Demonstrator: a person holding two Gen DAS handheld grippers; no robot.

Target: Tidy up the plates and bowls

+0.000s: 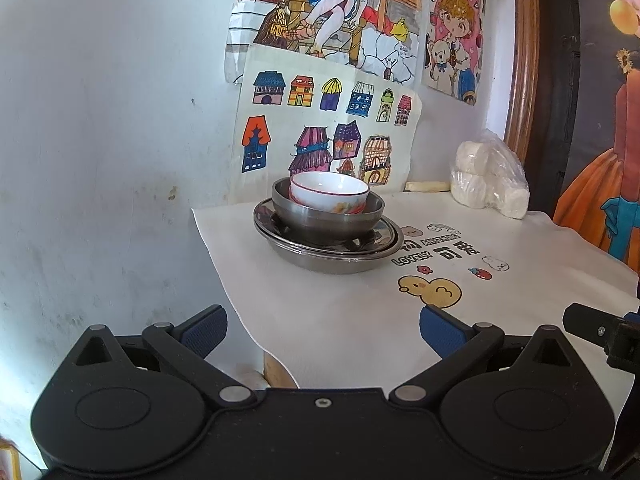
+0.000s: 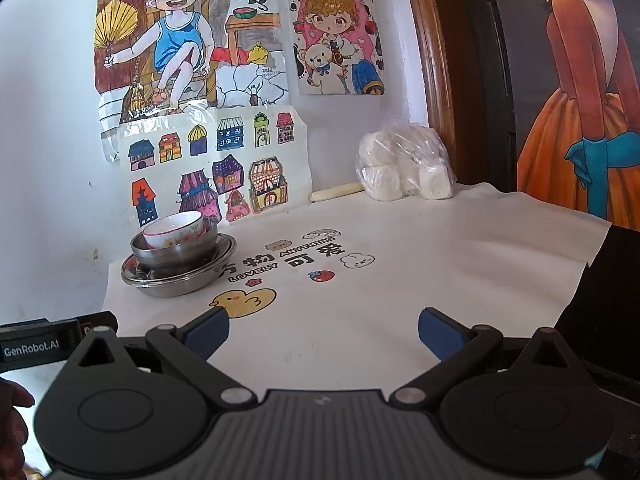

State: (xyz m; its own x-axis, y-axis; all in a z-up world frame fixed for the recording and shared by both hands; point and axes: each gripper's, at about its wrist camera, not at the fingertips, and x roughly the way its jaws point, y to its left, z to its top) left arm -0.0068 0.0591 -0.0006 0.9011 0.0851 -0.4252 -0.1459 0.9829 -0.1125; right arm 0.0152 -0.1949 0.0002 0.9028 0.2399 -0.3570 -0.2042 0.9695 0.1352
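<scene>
Crockery stands stacked at the table's far left corner by the wall: we note a white bowl (image 1: 329, 195) with a red rim nested in a steel bowl (image 1: 328, 216), which sits on stacked steel plates (image 1: 327, 250) upon the printed tablecloth (image 1: 520, 248). We find the left gripper (image 1: 322, 334) and right gripper (image 2: 323, 334) both spread wide with nothing between their blue pads, held well short of the stack. A bag of white rolls (image 2: 404, 164) rests at the far edge.
</scene>
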